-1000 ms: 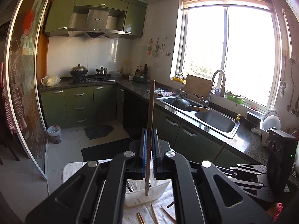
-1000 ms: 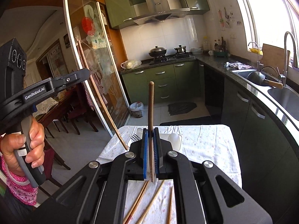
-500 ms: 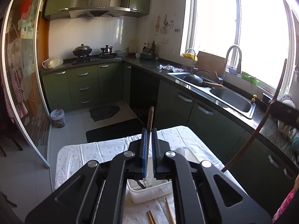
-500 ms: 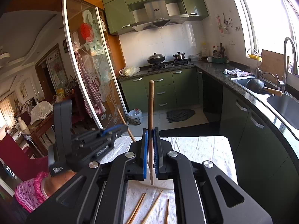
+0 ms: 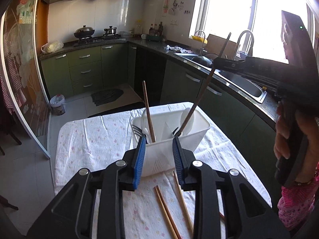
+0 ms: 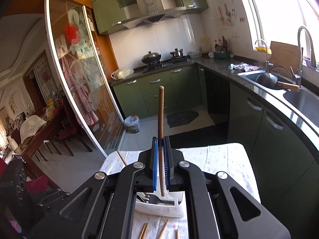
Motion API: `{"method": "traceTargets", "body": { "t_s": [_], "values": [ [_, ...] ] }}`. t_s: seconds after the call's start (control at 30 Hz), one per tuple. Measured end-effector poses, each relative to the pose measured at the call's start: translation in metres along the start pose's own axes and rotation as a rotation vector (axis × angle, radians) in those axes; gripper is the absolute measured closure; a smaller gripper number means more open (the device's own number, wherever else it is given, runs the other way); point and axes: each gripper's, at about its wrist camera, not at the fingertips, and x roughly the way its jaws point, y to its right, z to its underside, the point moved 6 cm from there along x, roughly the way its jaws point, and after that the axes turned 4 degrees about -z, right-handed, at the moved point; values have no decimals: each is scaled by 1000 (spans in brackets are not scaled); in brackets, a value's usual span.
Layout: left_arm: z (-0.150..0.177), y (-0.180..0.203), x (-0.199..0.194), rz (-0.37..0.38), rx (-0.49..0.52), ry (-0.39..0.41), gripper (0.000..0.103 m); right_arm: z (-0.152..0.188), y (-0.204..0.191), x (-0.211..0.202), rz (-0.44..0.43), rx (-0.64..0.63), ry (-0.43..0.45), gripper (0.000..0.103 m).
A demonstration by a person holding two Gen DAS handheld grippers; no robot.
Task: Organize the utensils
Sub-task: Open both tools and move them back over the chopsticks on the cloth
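Note:
A white plastic utensil holder [image 5: 191, 137] stands on the cloth-covered table [image 5: 95, 139] and holds forks [image 5: 137, 130], a spoon and a brown chopstick [image 5: 148, 111] standing upright. My left gripper [image 5: 159, 155] is open just in front of the holder, empty. My right gripper [image 6: 160, 167] is shut on another brown chopstick [image 6: 160, 119], held upright with its tip over the holder [image 6: 159, 209]. In the left wrist view that chopstick [image 5: 201, 95] slants down into the holder's right compartment.
Several loose chopsticks [image 5: 169, 209] lie on the cloth near the table's front edge. Green cabinets, a sink [image 5: 239, 83] and a counter run along the right. A glass sliding door [image 6: 83, 91] stands to the left.
My left gripper opened and let go of its chopstick, which now stands in the holder. My right gripper brought its chopstick over the holder.

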Motion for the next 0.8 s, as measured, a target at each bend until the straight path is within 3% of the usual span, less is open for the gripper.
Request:
{"method": "traceTargets", "body": {
  "t_s": [0.07,0.17,0.2,0.27,0.5,0.63,0.8],
  "values": [
    [15,1,4,24,-3,-61,64,18,2,17,8,-10,-44,96],
    [36,2,10,31,-7,-131,62,38,2,32,19,-41,-89,95],
    [43,3,13,32,-3,-150,61,46,2,33,24,-53,-100,91],
    [59,5,21,30,-5,-202,57,56,3,28,29,-62,-98,69],
    [121,13,63,68,-58,-442,56,93,5,-35,4,-89,-40,68],
    [139,16,81,46,-70,-506,71,133,15,-57,-25,-64,-80,67],
    [147,16,93,14,-93,-539,72,175,36,-65,-35,-6,-135,67]
  ]
}}
